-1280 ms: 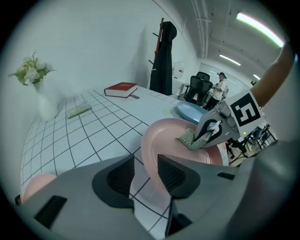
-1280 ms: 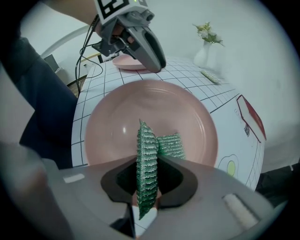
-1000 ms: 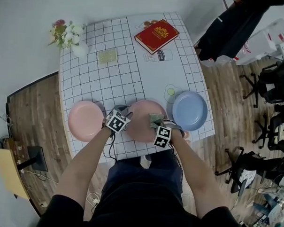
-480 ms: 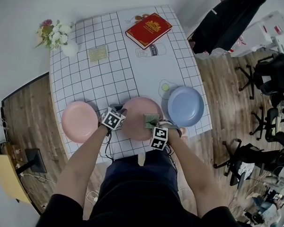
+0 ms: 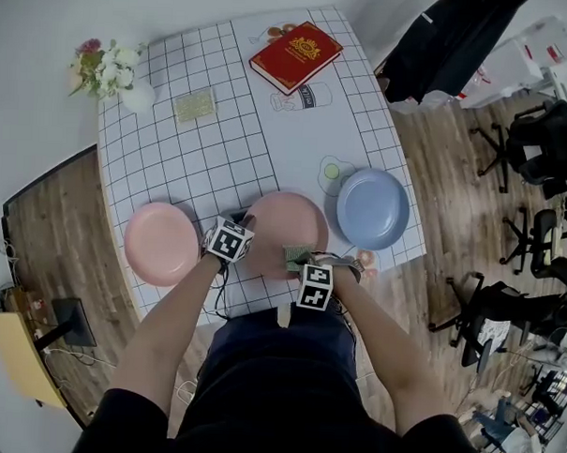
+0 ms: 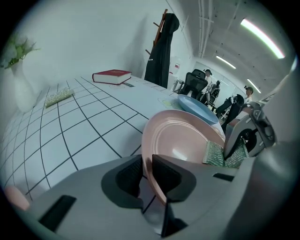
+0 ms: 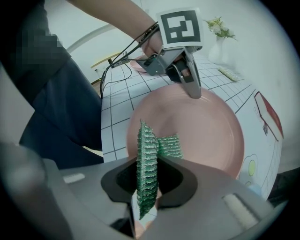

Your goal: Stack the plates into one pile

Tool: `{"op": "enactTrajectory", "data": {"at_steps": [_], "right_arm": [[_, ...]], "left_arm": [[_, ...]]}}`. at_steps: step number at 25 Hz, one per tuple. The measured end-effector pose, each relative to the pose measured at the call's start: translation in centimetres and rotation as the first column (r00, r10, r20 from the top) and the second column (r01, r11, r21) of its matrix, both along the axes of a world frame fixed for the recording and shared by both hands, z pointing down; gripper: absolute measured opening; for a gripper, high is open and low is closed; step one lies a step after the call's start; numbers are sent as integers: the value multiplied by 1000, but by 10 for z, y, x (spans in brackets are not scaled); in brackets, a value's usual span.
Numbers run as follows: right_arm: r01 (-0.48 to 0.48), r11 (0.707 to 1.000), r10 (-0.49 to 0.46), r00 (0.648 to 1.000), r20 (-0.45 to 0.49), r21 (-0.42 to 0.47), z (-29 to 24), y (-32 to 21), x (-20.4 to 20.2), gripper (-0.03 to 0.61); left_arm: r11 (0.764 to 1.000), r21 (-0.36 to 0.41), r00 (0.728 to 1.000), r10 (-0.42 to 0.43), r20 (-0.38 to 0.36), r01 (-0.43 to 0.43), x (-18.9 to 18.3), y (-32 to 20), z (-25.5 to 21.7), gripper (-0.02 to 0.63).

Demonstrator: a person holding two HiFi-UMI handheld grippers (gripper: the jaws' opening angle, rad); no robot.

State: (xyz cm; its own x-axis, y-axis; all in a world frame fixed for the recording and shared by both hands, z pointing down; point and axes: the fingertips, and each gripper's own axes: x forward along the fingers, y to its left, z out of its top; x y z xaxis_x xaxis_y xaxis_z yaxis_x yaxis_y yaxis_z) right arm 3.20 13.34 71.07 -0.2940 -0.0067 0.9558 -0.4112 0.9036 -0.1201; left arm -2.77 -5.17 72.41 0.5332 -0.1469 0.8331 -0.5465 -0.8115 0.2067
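Observation:
Three plates lie along the near edge of the checked table (image 5: 221, 162): a pink plate (image 5: 161, 243) at the left, a second pink plate (image 5: 285, 232) in the middle, and a blue plate (image 5: 372, 208) at the right. My left gripper (image 5: 244, 227) has just been closing, and its dark pads now grip the left rim of the middle pink plate (image 6: 178, 140); the rim sits between the jaws of the left gripper (image 6: 146, 176). My right gripper (image 5: 298, 257) hangs over that plate's near rim (image 7: 201, 131), its green ribbed pads (image 7: 147, 173) a little apart and holding nothing.
A red book (image 5: 296, 56), a small green mat (image 5: 195, 105) and a white vase of flowers (image 5: 112, 73) sit at the table's far end. A dark coat (image 5: 442, 40) and office chairs (image 5: 550, 139) stand to the right of the table.
The left jaws have closed on the middle pink plate's left rim. The right gripper has slid from the plate's right part toward its near rim. The plates have stayed where they were.

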Motion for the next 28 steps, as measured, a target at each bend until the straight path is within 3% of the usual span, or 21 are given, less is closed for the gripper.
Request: {"op": "enactTrajectory", "data": {"at_steps": [19,28], "right_arm": [[-30,997,40,990,135,-75,-2,-14,-75,80],[-82,992,96,984,152,-97,-3,-26,-85,80]], "left_arm": [[1000,22,1000,-16,11,16,-2,2,2,61],[1000,21,1000,-14,7,14,0,3,-3,63]]}}
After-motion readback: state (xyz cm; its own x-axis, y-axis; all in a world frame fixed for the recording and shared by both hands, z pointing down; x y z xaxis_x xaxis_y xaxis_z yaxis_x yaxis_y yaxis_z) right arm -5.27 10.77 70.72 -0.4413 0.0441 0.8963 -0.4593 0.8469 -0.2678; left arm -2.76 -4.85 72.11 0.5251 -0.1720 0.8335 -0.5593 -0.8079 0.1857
